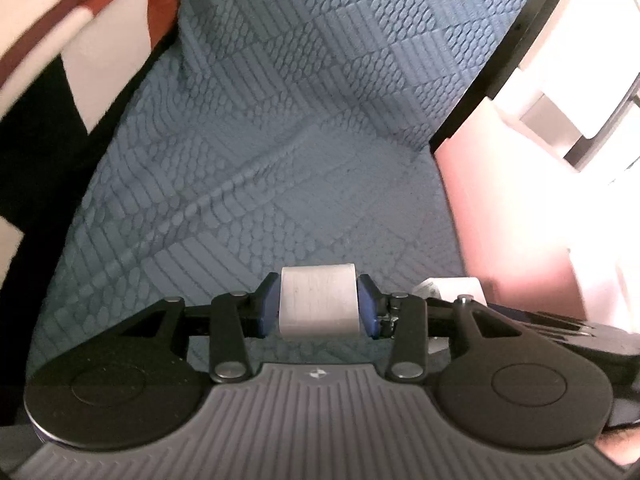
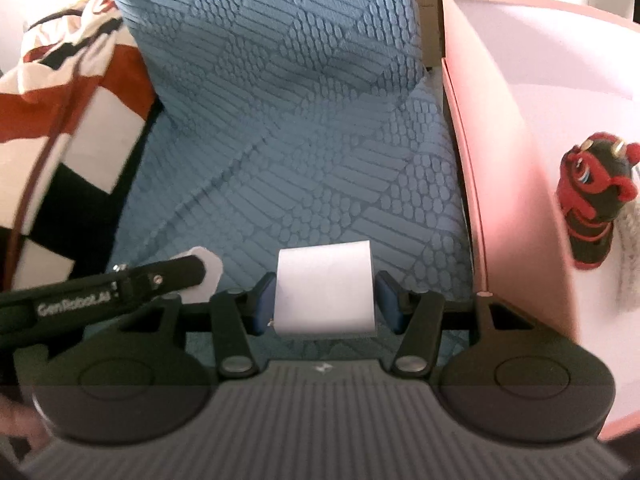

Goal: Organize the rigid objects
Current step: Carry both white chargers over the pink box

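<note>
The blue quilt (image 2: 304, 140) fills most of both views, a soft embossed bedcover that gives under load, so nothing set on it stands firmly. At 3 o'clock in the right wrist view stands the pink box (image 2: 504, 184), open-topped with stiff thin walls and a pale floor; judging by the task, it is the bin for the rigid pieces. At 9 o'clock lies a checked cloth (image 2: 76, 128) in red, white and black, bunched against the quilt's edge. Inside the box, toward its far side at 3 o'clock, a red-and-black figurine (image 2: 592, 204) stands upright next to something pale and knitted that is too washed out to name. The right gripper (image 2: 326, 300) has its blue pads on either side of a white block (image 2: 325, 290); the left pad seems to touch it while a thin gap shows at the right pad, so I cannot tell whether it is clamped or merely bracketed. The left gripper (image 1: 319, 302) is clenched on a second block (image 1: 319, 302), both pads pressed flat against its side faces, held over the quilt with the box at 3 o'clock. Both blocks look light, hard and smooth, probably plastic or painted wood, with one rounded edge on top. They should not crush, but the slick faces could slip, so the flat parallel sides, taken at mid-height, are the best place to grip.
</note>
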### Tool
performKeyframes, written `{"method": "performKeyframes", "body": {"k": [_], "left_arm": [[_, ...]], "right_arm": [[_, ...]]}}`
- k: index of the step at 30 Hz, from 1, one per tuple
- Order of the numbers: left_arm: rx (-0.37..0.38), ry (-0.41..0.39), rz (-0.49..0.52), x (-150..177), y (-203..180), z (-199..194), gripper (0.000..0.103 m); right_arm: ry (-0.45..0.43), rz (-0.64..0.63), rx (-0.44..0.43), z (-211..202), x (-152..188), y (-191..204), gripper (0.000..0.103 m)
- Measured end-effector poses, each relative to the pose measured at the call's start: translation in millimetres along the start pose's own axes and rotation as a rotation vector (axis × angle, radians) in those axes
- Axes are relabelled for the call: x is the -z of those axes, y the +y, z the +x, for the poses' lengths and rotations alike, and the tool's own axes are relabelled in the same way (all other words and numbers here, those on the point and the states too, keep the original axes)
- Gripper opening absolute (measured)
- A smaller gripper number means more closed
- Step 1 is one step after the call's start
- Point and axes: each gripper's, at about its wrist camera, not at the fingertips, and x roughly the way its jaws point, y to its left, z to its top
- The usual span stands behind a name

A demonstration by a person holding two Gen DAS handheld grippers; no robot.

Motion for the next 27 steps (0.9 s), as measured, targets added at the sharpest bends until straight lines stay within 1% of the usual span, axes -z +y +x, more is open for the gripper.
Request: {"method": "performKeyframes", "body": {"k": [5,8,17,23,27], "left_arm": [[0.011,-0.032,0.036,-8,-17,-19,0.047],[0.026,-0.037,0.04,-14,-27,-27,0.047],[0.07,-0.042,0.086,-40,-62,-44,0.047],[0.109,-0.045,0.112,-58,-93,-57,0.047],[0.154,-0.038,0.119,-71,-115,-62,0.047]], "right_arm": [[-0.041,-0.013,-0.008,-29,-9,1,0.056],[-0.059,0.001,-0.023,-45,-18,-3,0.056],[-0.128,-0.014,-0.026,-94,-50,-13,0.056],[-0.174,-0.019,0.015,-124,-69,-27,0.056],[-0.21,-0.009,0.038,-144,-81,-42,0.056]]}}
